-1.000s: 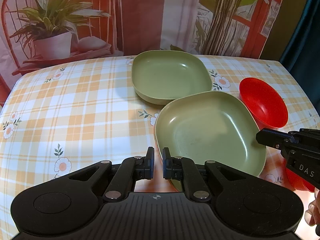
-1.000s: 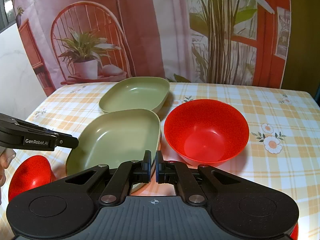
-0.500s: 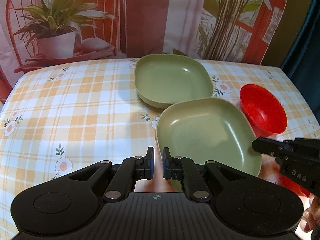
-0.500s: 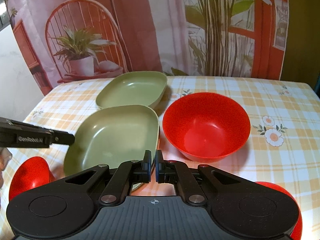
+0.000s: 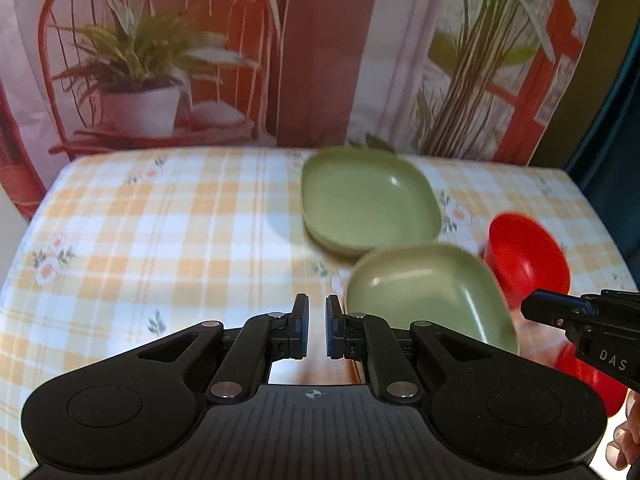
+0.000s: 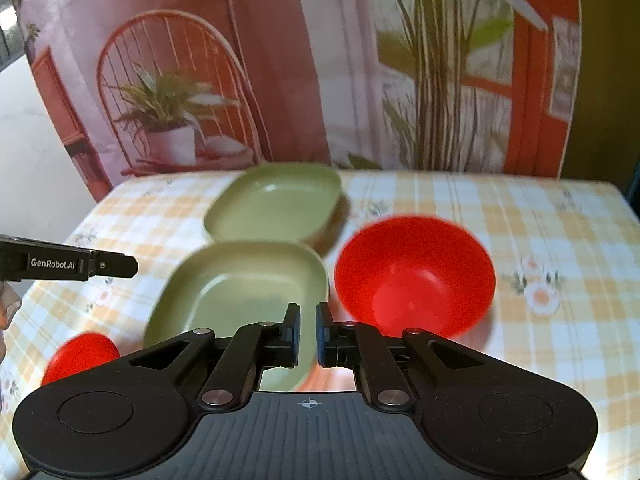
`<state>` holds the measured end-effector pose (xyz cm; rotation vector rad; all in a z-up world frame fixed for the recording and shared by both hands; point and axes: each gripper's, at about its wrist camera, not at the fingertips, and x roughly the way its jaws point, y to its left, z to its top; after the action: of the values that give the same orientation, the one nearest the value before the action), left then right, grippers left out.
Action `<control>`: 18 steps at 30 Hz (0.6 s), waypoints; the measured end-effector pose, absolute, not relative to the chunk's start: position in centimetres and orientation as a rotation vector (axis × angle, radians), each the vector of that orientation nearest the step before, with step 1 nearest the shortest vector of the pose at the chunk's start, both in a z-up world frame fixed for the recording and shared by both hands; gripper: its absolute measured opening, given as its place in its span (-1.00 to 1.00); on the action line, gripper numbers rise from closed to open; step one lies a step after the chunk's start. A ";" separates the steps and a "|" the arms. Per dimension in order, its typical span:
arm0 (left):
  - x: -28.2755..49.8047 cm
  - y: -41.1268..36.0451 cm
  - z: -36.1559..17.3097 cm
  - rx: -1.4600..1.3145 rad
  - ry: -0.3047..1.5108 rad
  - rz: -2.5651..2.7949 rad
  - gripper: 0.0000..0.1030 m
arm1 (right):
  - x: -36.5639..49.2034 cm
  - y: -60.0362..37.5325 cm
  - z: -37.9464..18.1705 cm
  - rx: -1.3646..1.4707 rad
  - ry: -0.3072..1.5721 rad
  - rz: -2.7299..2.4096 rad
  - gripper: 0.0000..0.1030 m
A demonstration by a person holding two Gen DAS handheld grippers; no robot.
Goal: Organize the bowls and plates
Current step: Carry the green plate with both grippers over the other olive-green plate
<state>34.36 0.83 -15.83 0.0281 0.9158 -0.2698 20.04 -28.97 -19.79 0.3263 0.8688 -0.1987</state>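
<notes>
— Going from the left: what do we have at our near left edge in the right wrist view?

— A small red bowl (image 6: 80, 354), partly cut off, lying below our left gripper (image 5: 316, 330). Its jaws are pressed almost together with nothing between them, so we carry nothing on that side.

— Next along?

— Two green square plates on the checked tablecloth (image 6: 560, 216). The near green plate (image 6: 240, 296) sits just in front of the far green plate (image 6: 276, 208); whether their rims touch we cannot tell through the blur. They lie side by side, not stacked, so we judge that sorting is hardly begun.

— And to the right of them?

— The large red bowl (image 6: 414, 276), upright, just beside the near plate. Our right gripper (image 6: 307, 334) hovers above the near plate's edge; its jaws have just been parting slightly, a narrow slot, nothing between them.

— Why hold both claws so narrow?

— We guess they are between grips, perhaps readying for a thin plate rim.
</notes>
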 end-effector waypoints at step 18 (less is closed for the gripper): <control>42.3 -0.1 -13.1 0.036 0.790 -0.279 -0.80 | 29.4 -34.0 -20.7 0.399 0.839 -0.251 -0.67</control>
<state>42.35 -0.10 -13.13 0.0357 0.7903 -0.2795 29.39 -33.96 -20.72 0.3985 0.8391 -0.2505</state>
